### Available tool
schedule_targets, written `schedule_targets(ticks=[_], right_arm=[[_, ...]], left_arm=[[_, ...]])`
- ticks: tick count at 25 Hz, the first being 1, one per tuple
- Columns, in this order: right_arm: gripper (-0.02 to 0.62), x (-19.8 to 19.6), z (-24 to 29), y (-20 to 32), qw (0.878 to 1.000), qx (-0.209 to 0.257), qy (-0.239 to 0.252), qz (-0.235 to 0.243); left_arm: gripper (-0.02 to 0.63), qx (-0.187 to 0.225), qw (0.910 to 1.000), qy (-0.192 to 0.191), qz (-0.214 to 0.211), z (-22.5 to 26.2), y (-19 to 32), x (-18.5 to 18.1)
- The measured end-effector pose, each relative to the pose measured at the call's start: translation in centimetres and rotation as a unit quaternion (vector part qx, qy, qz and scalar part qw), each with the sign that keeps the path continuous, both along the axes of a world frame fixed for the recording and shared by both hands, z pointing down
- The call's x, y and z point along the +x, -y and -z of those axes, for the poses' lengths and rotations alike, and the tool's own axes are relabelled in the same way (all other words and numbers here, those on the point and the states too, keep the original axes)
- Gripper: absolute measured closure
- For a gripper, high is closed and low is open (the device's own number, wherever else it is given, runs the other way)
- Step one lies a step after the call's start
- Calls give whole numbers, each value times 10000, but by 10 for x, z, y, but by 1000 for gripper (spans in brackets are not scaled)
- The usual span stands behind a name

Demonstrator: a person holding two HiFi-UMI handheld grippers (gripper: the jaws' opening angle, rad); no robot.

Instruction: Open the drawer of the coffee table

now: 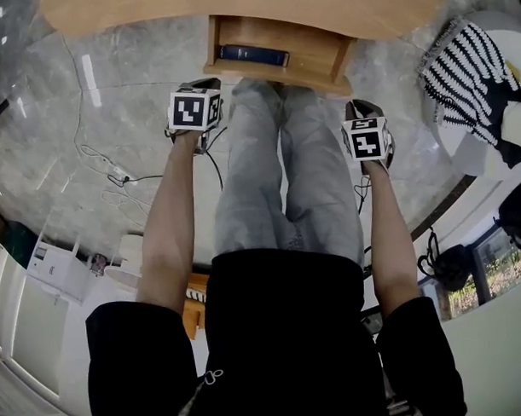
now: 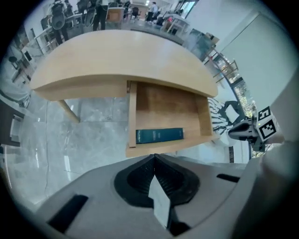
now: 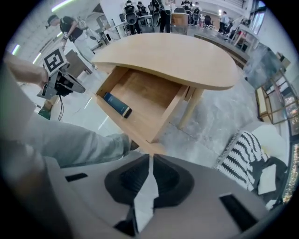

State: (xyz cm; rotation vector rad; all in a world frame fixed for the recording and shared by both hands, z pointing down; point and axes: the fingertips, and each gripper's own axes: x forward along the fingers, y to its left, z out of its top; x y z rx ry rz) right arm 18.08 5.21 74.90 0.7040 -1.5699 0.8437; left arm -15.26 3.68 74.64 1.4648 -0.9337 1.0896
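Drawer (image 1: 316, 49) of the coffee table (image 1: 236, 7), shown pulled out towards the person; we read the scene from the person outward. Nearest are two grippers, each carrying one marker cube. The left gripper (image 2: 155, 157) has its jaws fully together on nothing. The right gripper (image 3: 149, 157) has its jaws all but together, likewise with nothing between them. Both point down at the floor, one on either side of the person's legs (image 1: 284, 159) and apart from the drawer front. We judge that they are held this way because the pull is finished and no grip is needed. Beyond them, one drawer projects from under one rounded wooden tabletop, its front edge just beside the person's legs. It is open far enough to show its wooden bottom. Inside lies one dark book (image 1: 253, 55), flat along the front wall. Farther off we count one striped cushion (image 1: 465, 68) on the marble floor (image 1: 112, 97), well apart from the table.
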Motion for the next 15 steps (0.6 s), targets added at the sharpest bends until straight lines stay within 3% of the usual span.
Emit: schedule_targets(ticks=[5, 11, 15], right_arm=[[574, -5, 39, 18, 9980, 167, 528, -298], [580, -19, 102, 40, 9913, 416, 1192, -361], [581, -29, 143, 68, 9836, 710, 1567, -535]], left_arm=[[597, 474, 9984, -295, -11, 49, 16, 27], [597, 885, 9938, -558, 378, 123, 48, 55], [597, 1351, 9858, -773, 637, 176, 79, 74]])
